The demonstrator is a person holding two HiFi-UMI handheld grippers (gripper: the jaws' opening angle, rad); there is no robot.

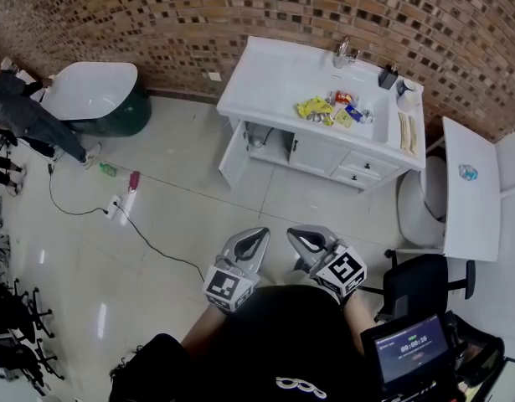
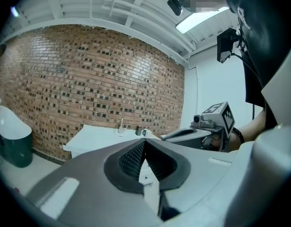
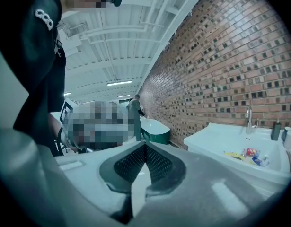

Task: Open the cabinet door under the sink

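Note:
The white sink cabinet (image 1: 324, 82) stands against the brick wall. Its left door (image 1: 234, 153) hangs open toward the floor side and shows a dark inside (image 1: 270, 143). The door beside it (image 1: 314, 153) is closed. My left gripper (image 1: 259, 234) and right gripper (image 1: 301, 236) are held side by side close to my body, well short of the cabinet, both shut and empty. In the left gripper view the shut jaws (image 2: 144, 143) point at the cabinet (image 2: 95, 138), with the right gripper (image 2: 188, 134) beside them. In the right gripper view the shut jaws (image 3: 145, 148) have the cabinet (image 3: 230, 148) off to the right.
Snack packets (image 1: 332, 110) and a faucet (image 1: 344, 53) sit on the sink top. A white tub on a green base (image 1: 94, 99) and a person (image 1: 27, 111) are at far left. A cable and power strip (image 1: 123, 205) lie on the floor. A white table (image 1: 471, 191), black chair (image 1: 416, 285) and screen (image 1: 412, 347) are at right.

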